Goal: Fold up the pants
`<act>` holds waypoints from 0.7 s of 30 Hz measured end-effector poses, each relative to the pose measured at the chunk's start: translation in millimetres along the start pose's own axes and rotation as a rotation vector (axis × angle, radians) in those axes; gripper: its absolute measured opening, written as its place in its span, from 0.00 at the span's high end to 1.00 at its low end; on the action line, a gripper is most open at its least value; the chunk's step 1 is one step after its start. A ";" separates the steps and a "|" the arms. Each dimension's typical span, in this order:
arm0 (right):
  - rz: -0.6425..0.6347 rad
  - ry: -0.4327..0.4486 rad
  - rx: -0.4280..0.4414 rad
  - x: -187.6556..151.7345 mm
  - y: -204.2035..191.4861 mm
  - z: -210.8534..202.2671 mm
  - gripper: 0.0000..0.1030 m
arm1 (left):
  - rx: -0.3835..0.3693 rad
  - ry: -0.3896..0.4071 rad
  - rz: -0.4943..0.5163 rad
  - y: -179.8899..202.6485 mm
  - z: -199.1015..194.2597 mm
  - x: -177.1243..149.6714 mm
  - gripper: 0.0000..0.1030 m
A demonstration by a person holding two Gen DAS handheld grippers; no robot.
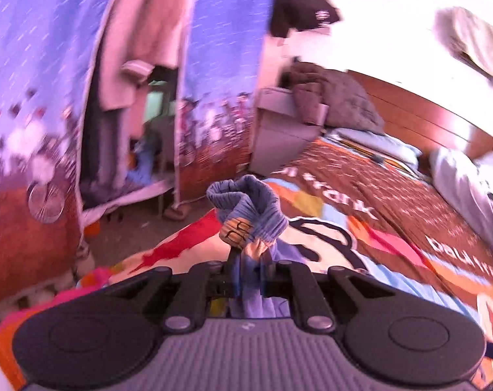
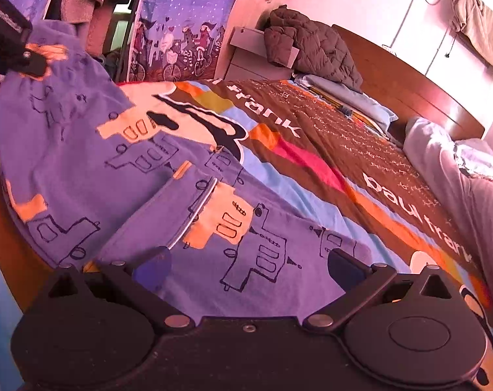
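The pants [image 2: 122, 176] are blue with orange patches and drawn robot shapes, spread on the colourful bedspread [image 2: 344, 150]. My left gripper [image 1: 243, 244] is shut on a bunched end of the pants [image 1: 246, 205] and holds it above the bed. It also shows in the right wrist view [image 2: 21, 55], lifting the far left corner of the cloth. My right gripper [image 2: 246, 264] is open, low over the near part of the pants, with cloth lying between its fingers [image 2: 347, 267].
A dark quilted jacket [image 2: 311, 49] lies on a grey nightstand [image 2: 256, 55] by the wooden headboard [image 2: 409, 91]. Pillows [image 2: 354, 101] and grey bedding [image 2: 458, 169] are on the right. A patterned curtain [image 2: 181, 32] hangs behind the bed.
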State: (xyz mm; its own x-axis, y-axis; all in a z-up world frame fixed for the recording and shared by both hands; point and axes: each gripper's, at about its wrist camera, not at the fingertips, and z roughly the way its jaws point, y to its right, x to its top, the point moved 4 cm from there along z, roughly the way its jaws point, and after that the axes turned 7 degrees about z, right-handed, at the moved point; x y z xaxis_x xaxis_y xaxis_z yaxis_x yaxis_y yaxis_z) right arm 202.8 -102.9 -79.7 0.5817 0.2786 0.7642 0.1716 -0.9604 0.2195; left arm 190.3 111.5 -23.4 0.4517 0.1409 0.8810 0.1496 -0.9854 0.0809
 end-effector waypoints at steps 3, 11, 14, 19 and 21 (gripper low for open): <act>0.040 0.043 0.058 4.6 17.1 -14.7 0.01 | -0.011 0.026 0.104 24.3 -9.9 7.5 0.90; -0.023 0.128 0.075 0.4 101.7 -52.2 0.01 | -0.050 0.071 0.366 112.9 -40.2 17.1 0.90; 0.032 0.097 0.088 -8.0 136.7 -53.1 0.01 | -0.068 0.073 0.458 151.2 -50.0 11.0 0.90; 0.142 0.097 0.044 -25.0 184.8 -47.8 0.01 | -0.112 0.096 0.644 215.0 -66.9 -15.6 0.90; 0.209 0.097 0.053 -28.7 202.9 -47.0 0.01 | -0.140 0.099 0.715 242.3 -71.9 -31.3 0.90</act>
State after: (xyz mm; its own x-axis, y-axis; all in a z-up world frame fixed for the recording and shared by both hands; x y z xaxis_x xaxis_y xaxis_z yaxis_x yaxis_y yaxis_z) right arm 183.6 -305.9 -28.5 0.5298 0.0697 0.8452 0.0983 -0.9949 0.0205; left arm 149.2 -138.5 2.1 0.3145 -0.5433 0.7784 -0.2687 -0.8374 -0.4760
